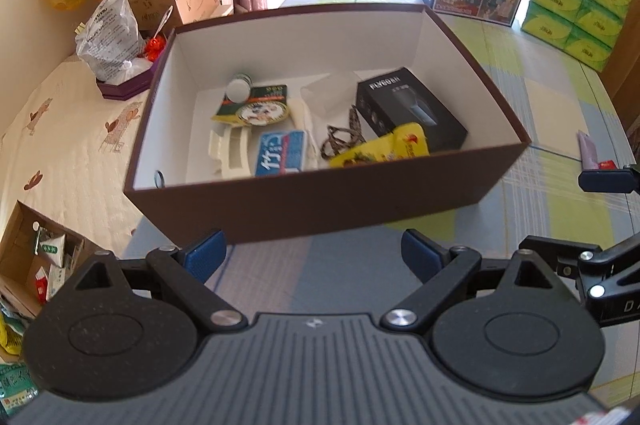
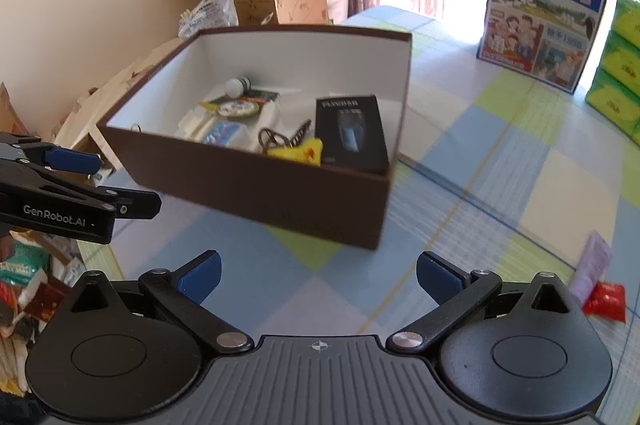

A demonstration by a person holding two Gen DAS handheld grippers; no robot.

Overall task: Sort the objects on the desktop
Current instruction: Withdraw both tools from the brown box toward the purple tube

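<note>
Two tongs, left tongs (image 1: 314,253) and right tongs (image 2: 318,275) both apart, empty, near brown box (image 1: 304,209) front edge, possibly clear.

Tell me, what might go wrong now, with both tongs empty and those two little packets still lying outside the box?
1. The pink packet and red packet touch, near the table's edge; the right tongs could pinch both or push one off.
2. The box is already crowded, with a black carton and yellow pouch at one end; a dropped packet may land on top.
3. The left tongs hang close beside the right; they might bump.
</note>
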